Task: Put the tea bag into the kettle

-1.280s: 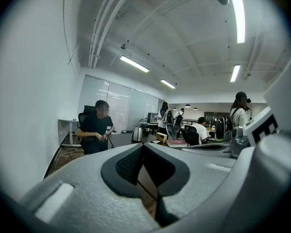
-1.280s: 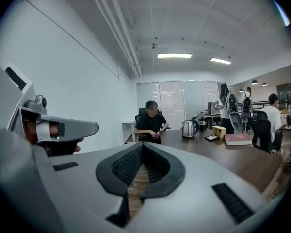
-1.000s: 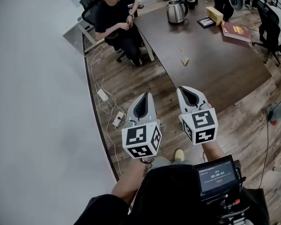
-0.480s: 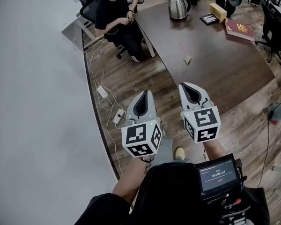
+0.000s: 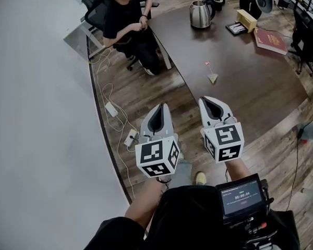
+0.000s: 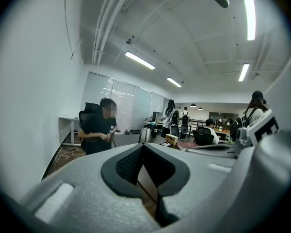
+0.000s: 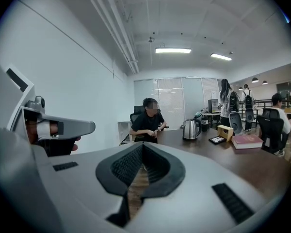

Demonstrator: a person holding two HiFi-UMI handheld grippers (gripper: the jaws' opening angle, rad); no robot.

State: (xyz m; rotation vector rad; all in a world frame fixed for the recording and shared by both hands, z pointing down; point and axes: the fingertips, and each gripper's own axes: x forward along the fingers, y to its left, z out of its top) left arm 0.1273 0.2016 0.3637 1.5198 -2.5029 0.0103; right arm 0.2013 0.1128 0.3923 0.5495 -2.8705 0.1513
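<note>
The steel kettle (image 5: pixel 200 13) stands at the far end of the dark brown table (image 5: pixel 250 82); it also shows in the left gripper view as a small kettle (image 6: pixel 144 135) and in the right gripper view as a kettle (image 7: pixel 189 129). The small tan tea bag (image 5: pixel 213 77) lies on the table near its front-left edge, its string leading to a pink tag (image 5: pixel 207 63). My left gripper (image 5: pixel 161 107) hangs over the wooden floor, shut and empty. My right gripper (image 5: pixel 205 100) is beside it, just short of the table's edge, shut with nothing in it. The tea bag lies ahead of the right gripper.
A person (image 5: pixel 126 20) sits in a black chair at the table's left side. A red book (image 5: pixel 271 39), a tan box (image 5: pixel 246 20) and a dark tray (image 5: pixel 235 28) lie near the kettle. Cables and a power strip (image 5: pixel 131 137) run along the floor by the white wall (image 5: pixel 36 113).
Both grippers have moved forward together toward the table. The tea bag and the table's edge now sit lower and closer in the head view. Both stay shut.
</note>
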